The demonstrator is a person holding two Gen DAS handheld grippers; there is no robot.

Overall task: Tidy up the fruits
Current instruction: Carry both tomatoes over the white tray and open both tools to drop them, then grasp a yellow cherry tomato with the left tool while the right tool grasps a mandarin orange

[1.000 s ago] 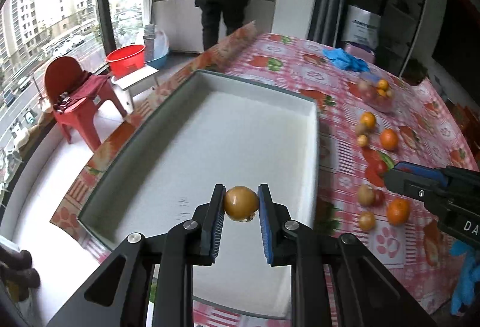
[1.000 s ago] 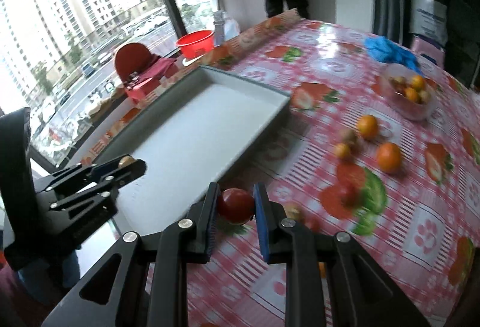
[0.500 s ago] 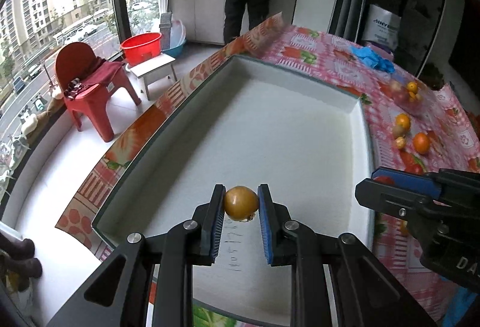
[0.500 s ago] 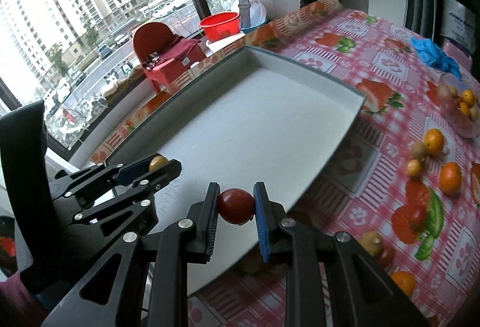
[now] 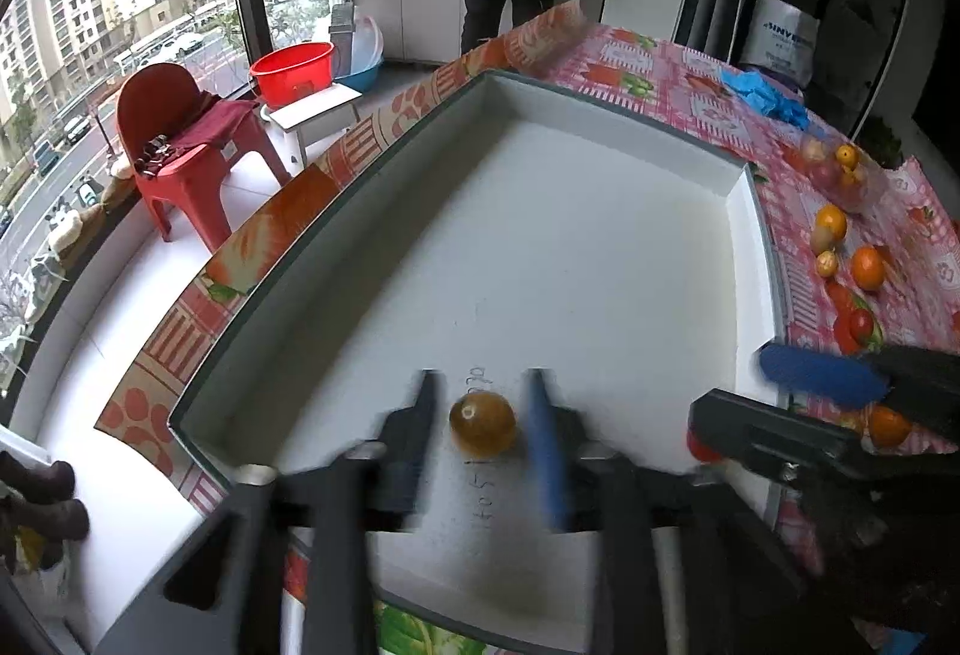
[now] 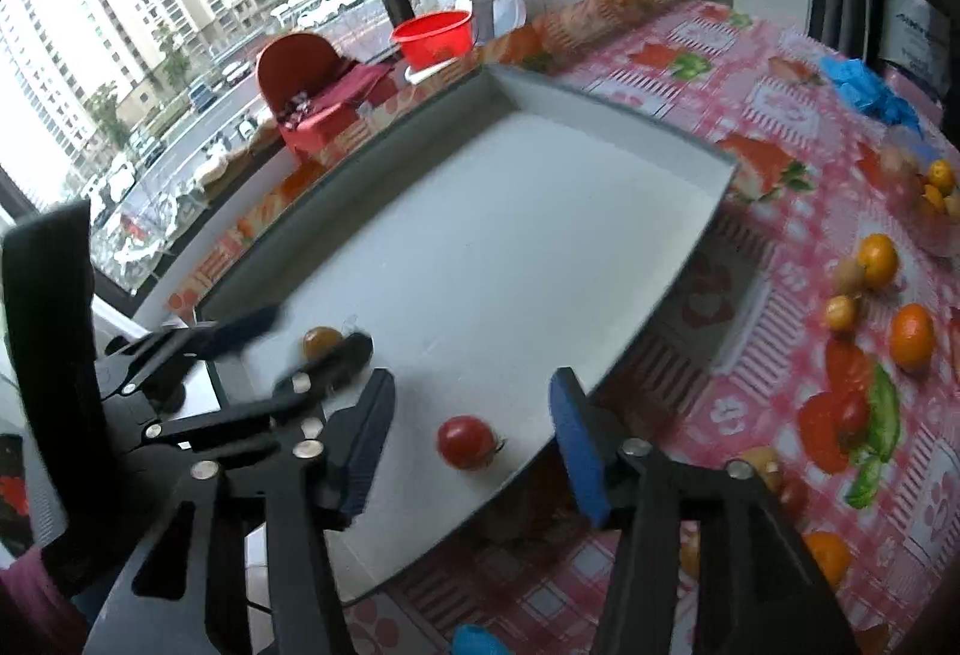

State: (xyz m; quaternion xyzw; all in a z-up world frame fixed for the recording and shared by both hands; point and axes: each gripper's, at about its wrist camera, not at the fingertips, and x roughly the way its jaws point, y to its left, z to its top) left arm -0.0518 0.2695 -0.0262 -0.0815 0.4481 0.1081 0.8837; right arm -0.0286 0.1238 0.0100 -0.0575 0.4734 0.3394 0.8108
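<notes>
Tray (image 6: 660,132) holds yellow fruit (image 5: 482,423); red tomato (image 6: 465,441) too

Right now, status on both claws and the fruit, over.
Left claw open, yellow fruit loose between its fingers in white tray. Right claw open, red tomato on tray floor. Nothing blocking; oranges wait on tablecloth.

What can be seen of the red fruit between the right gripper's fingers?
The red fruit is small, round, smooth and glossy, like a tomato, with a thin dark stalk at its right side. It lies on the white floor of the tray, near the near-right edge. The right gripper is open around it: both fingers stand clear of it, touching nothing. In the left wrist view only a red sliver shows behind the right gripper's finger.
</notes>
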